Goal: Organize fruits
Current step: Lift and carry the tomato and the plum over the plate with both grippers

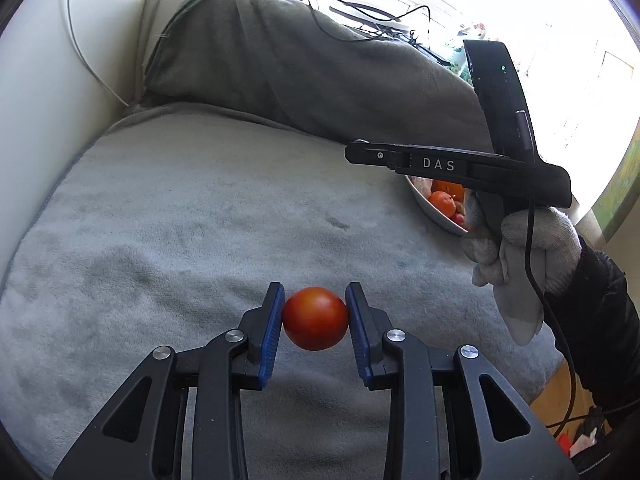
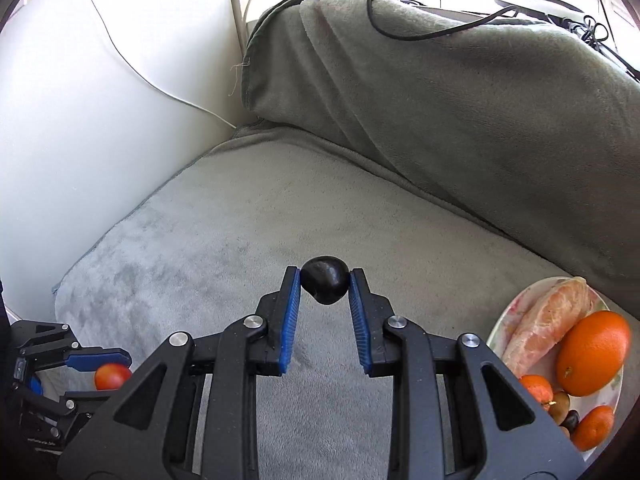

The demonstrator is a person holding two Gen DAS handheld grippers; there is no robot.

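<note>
My left gripper (image 1: 315, 312) is clamped on a red tomato (image 1: 315, 318), pads pressing both its sides, held clear above the grey blanket (image 1: 180, 220). My right gripper (image 2: 325, 284) pinches a small dark plum (image 2: 325, 285) right at the fingertips. A plate (image 2: 506, 316) sits at the right on the blanket, holding an orange (image 2: 592, 352), mandarins and a peeled citrus piece.

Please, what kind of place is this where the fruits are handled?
Probably a living room at home: the work surface is a sofa seat under a grey blanket, with a plate of fruit on it and cables by a bright window behind.
</note>
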